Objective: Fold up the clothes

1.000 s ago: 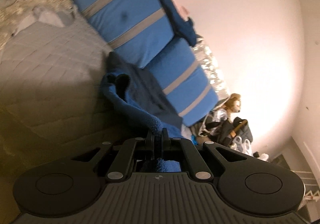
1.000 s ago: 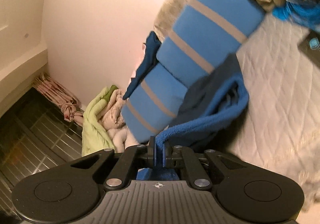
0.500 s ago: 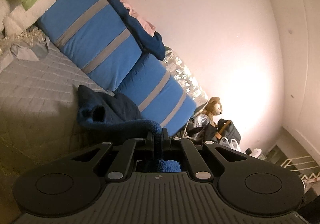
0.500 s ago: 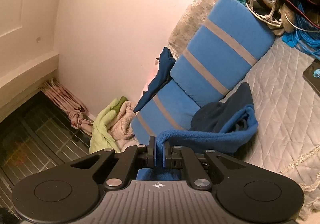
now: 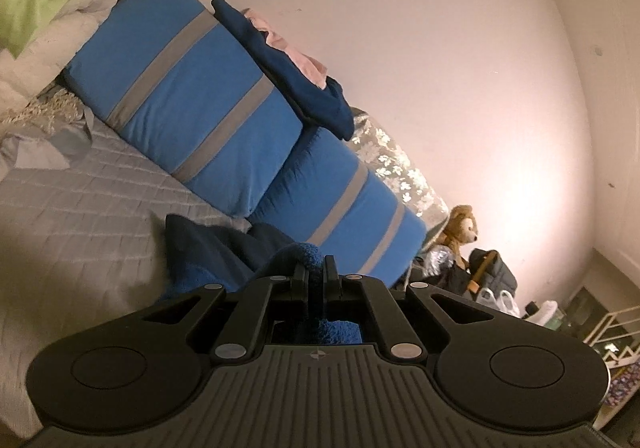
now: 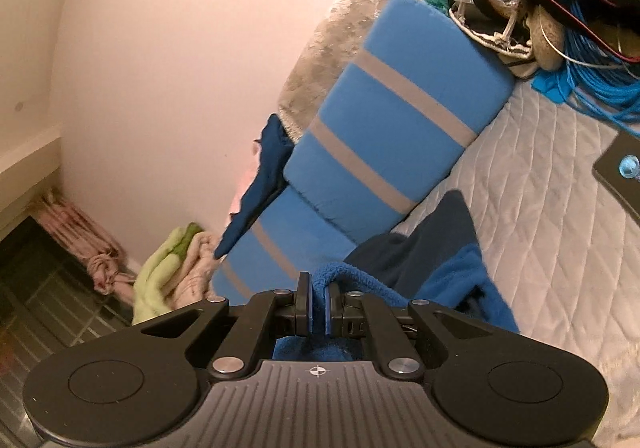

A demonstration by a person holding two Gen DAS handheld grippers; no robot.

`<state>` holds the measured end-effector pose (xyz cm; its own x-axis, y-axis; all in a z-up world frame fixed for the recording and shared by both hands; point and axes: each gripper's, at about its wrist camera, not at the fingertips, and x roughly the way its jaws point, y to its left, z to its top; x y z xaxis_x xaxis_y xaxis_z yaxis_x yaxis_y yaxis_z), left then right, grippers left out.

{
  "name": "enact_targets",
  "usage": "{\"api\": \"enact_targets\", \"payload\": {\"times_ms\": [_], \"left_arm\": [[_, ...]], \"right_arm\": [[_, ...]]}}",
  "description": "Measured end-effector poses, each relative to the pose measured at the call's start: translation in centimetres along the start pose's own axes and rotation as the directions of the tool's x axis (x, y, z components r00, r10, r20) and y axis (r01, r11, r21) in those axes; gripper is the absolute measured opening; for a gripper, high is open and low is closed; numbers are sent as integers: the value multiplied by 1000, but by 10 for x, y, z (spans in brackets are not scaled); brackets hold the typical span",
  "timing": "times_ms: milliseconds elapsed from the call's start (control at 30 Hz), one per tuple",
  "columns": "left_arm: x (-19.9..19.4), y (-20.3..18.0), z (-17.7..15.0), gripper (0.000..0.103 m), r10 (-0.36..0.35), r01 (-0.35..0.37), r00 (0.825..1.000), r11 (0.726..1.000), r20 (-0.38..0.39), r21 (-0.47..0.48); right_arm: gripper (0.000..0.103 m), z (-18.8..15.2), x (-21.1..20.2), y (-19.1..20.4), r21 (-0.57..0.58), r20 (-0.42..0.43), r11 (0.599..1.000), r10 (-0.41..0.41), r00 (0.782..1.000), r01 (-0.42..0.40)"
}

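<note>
My left gripper (image 5: 316, 268) is clamped on a fold of the blue fleece (image 5: 208, 248), its 2 fingers pressed together with the fuzzy cloth bunched up between and above them. My right gripper (image 6: 316, 294) pinches another edge of the same fleece (image 6: 460, 280), the cloth looping up over its fingertips. From both grips the garment sags down onto the grey quilted bedspread (image 5: 80, 216), where its darker navy side lies crumpled just in front of the cushions. Behind it, 2 blue cushions with grey stripes (image 5: 188, 96) lean in a row against the wall, touching end to end. A dark blue garment (image 5: 288, 60) with something pink under it is draped on top of them. Past the far cushion sits a brown teddy bear (image 5: 460, 228) beside a dark bag. In the right view, a coil of blue cable (image 6: 592, 60) lies on the bedspread (image 6: 560, 208) near a dark flat device (image 6: 624, 176).
</note>
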<state>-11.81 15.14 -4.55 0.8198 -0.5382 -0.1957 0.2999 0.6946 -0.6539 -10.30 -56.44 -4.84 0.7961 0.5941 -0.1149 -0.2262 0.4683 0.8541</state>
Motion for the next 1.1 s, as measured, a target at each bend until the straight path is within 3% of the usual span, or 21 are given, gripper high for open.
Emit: {"api": "enact_targets", "payload": {"times_ms": [267,633,933,1100], "left_arm": [[47,14,28,6,45,-45,999,999,-7,-18],[126,44,63,6,106,-113,991,990,-81,-85],[194,98,73,6,162,-197,971,959,-173,-205],[232,127,72,6,207,-263,949,936,-239,-232]], "right_arm": [[7,29,53,0,-74,3,996,-59,998,59],[7,57,131,-30,-83,2,984,-161,987,160],[7,70,193,-63,-75,-27,967,-247,969,244],[7,75,227,-87,-58,-55,953,-299,953,296]]}}
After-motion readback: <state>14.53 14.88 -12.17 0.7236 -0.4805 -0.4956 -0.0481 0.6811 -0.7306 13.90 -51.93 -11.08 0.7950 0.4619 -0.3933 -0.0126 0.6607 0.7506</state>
